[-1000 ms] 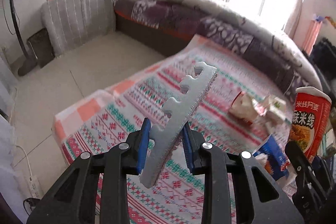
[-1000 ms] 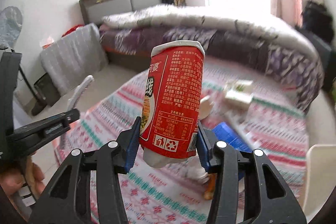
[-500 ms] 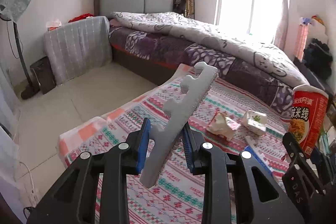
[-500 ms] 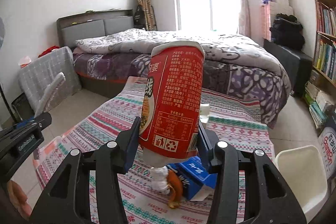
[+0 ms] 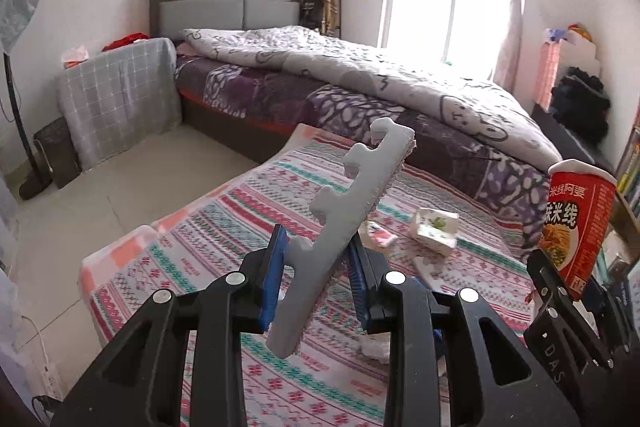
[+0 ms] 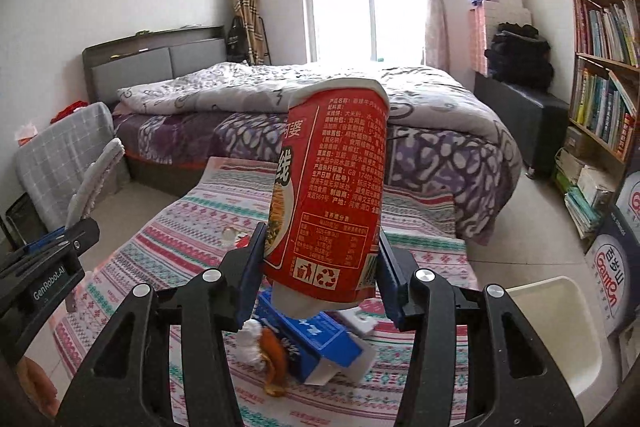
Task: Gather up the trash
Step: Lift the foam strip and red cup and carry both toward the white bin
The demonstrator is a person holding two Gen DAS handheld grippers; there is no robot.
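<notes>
My left gripper [image 5: 318, 277] is shut on a long notched grey foam strip [image 5: 344, 223], which slants up and to the right above the patterned tablecloth [image 5: 208, 239]. My right gripper [image 6: 320, 277] is shut on a tall red noodle cup [image 6: 328, 187], held nearly upright; the same noodle cup [image 5: 578, 223] shows at the right edge of the left wrist view. On the cloth lie a blue carton [image 6: 316, 343], a crumpled white tissue [image 6: 250, 341], orange peel [image 6: 274, 355] and torn white wrappers [image 5: 434, 231].
A white bin [image 6: 560, 331] stands on the floor at the lower right. A bed [image 6: 320, 115] with a grey quilt fills the room behind the table. A bookshelf [image 6: 600, 87] lines the right wall; a covered side table [image 5: 116, 95] and a fan [image 5: 16, 27] stand at the left.
Both grippers have risen and drawn back from the table with their loads, so more of the bed, window and walls shows. The wrappers on the cloth now lie lower and farther off.
</notes>
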